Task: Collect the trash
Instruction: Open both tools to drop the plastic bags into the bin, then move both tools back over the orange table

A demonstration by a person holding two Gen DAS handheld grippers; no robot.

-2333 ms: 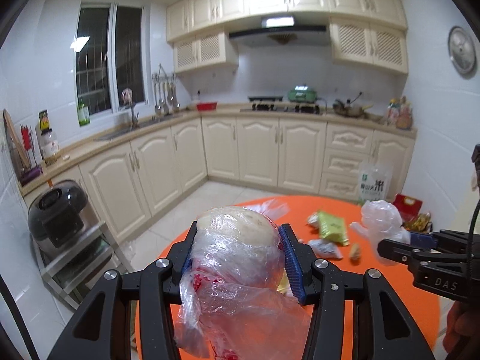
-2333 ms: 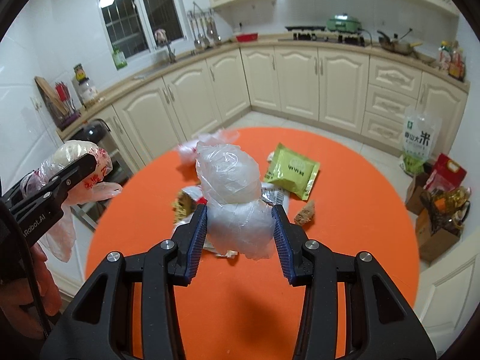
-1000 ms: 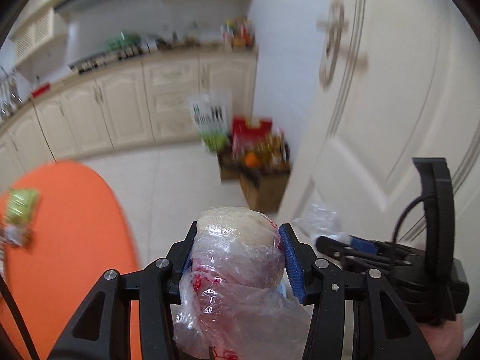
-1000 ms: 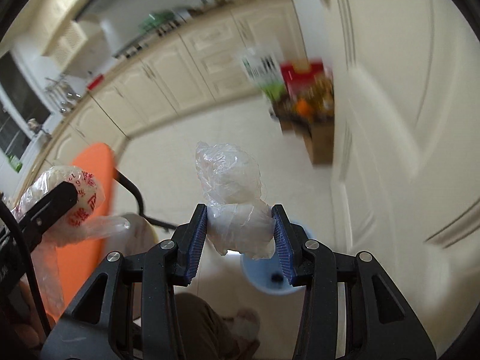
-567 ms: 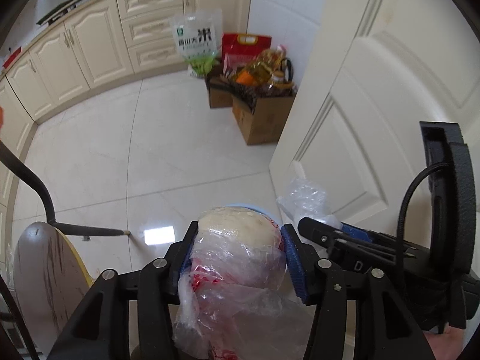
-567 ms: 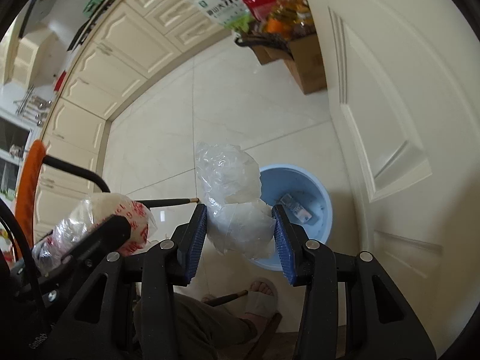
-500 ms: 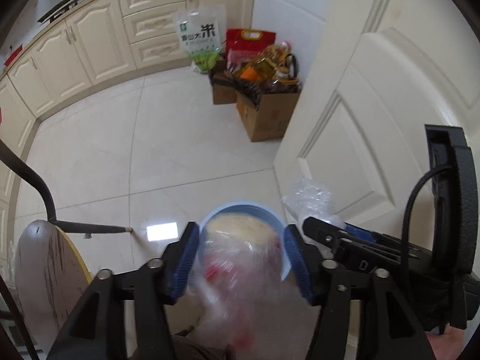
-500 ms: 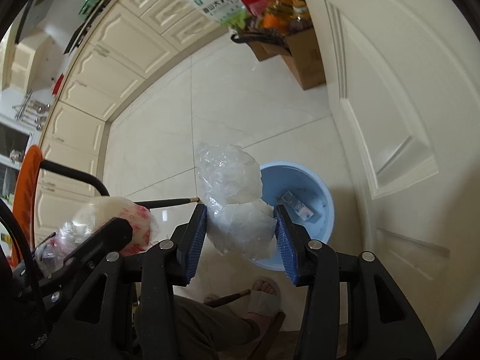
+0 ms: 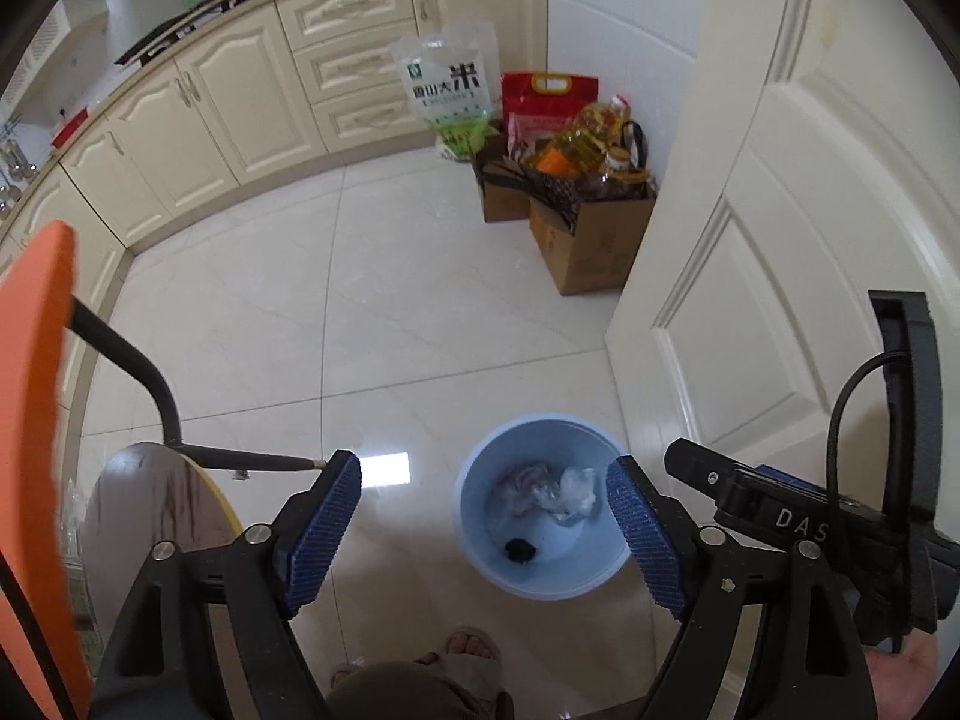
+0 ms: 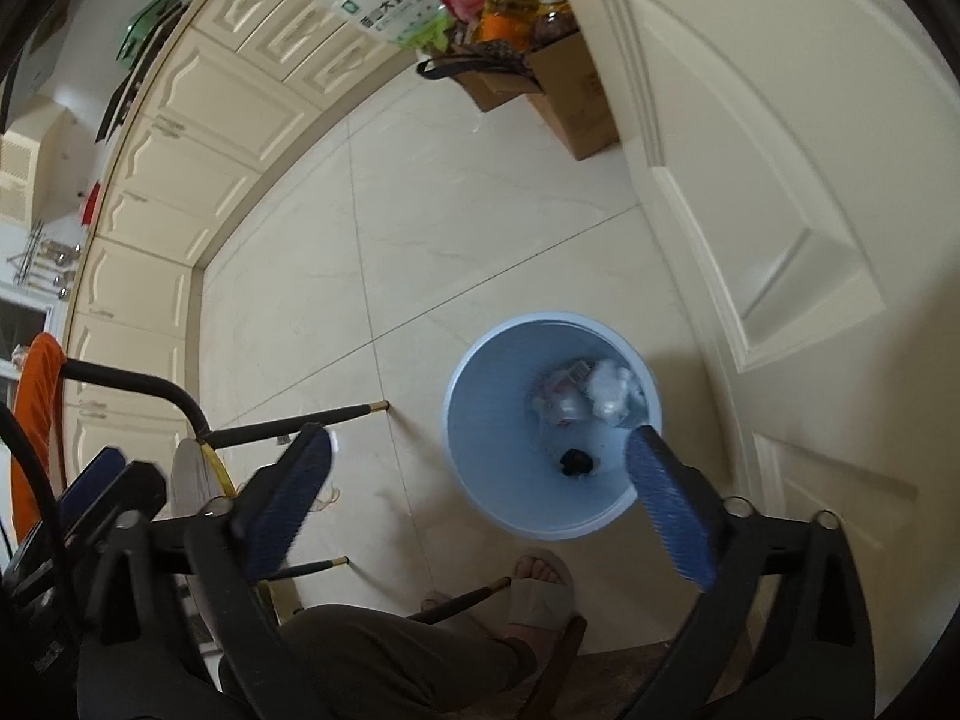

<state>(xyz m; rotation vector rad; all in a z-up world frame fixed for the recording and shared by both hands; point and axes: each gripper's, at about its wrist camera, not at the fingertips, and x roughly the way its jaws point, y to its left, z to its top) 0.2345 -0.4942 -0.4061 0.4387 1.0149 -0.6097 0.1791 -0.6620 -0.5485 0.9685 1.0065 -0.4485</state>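
A light blue trash bin (image 9: 477, 519) (image 10: 480, 480) stands on the tiled floor beside a white door. Inside it lie a clear crumpled plastic bag (image 9: 573, 492) (image 10: 609, 390), a red-printed plastic bag (image 9: 519, 483) (image 10: 561, 399) and a small dark scrap (image 9: 519, 549) (image 10: 576, 461). My left gripper (image 9: 483, 519) hangs above the bin, its jaws opening wide with nothing between them. My right gripper (image 10: 480, 489) is also over the bin, jaws opening to full width and empty. The right gripper's black body (image 9: 798, 516) shows at the right of the left wrist view.
An orange table edge (image 9: 36, 420) (image 10: 36, 420) and a chair with black legs (image 9: 162, 498) (image 10: 288, 420) sit at the left. Cardboard boxes with groceries (image 9: 576, 210) (image 10: 540, 72) and a rice bag (image 9: 450, 96) stand by the cabinets. The person's slippered foot (image 10: 540, 588) is near the bin.
Both grippers swung from the table to above the bin and opened. The two plastic bags dropped out of the jaws and now lie in the bin.
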